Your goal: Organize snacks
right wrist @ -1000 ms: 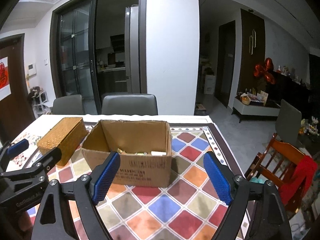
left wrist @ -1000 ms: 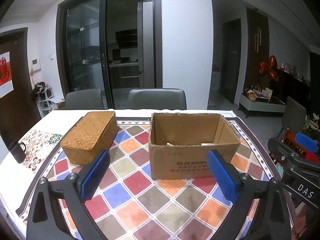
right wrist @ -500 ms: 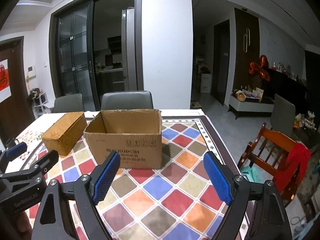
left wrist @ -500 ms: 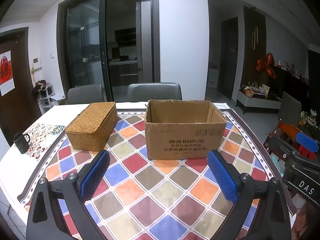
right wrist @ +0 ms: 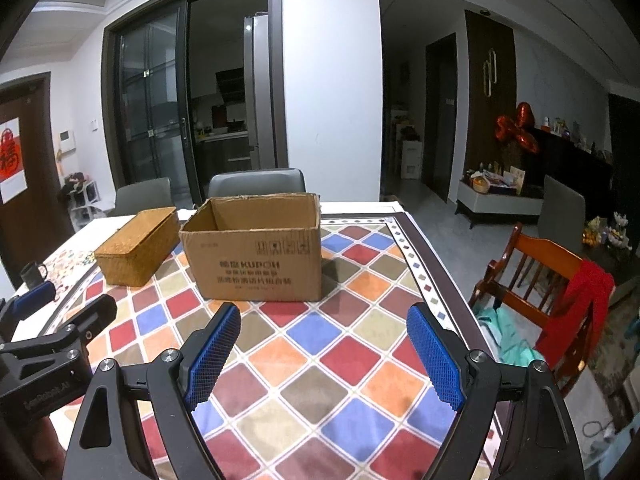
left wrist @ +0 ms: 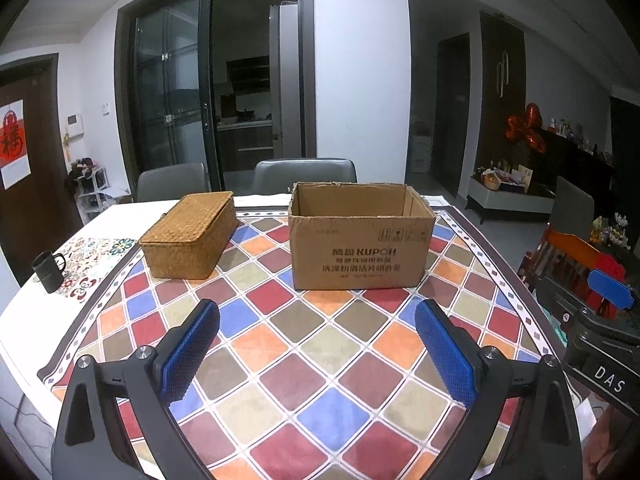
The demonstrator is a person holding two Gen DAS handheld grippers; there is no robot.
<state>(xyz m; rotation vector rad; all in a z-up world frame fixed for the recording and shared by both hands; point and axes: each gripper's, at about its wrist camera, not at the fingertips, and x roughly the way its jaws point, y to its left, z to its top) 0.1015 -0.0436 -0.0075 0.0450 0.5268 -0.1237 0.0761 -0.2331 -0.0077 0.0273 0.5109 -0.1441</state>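
An open cardboard box (left wrist: pixel 362 240) (right wrist: pixel 260 254) stands on the chequered tablecloth (left wrist: pixel 312 344). From this low angle its contents are hidden. Left of it lies a woven wicker box (left wrist: pixel 190 234) (right wrist: pixel 138 244) with its lid down. My left gripper (left wrist: pixel 318 350) hovers open over the cloth, well short of the carton, nothing between its blue pads. My right gripper (right wrist: pixel 322 350) is likewise open and empty, in front of the carton. Each gripper shows at the edge of the other's view.
A black mug (left wrist: pixel 48 272) sits on the patterned mat at the table's left edge. Grey chairs (left wrist: pixel 306 170) stand behind the table. A wooden chair (right wrist: pixel 536 280) with a red cloth stands off the right side.
Both grippers have pulled back from the carton and sunk a little; the box looks smaller and farther, and its inside is no longer visible. Jaws stayed open.
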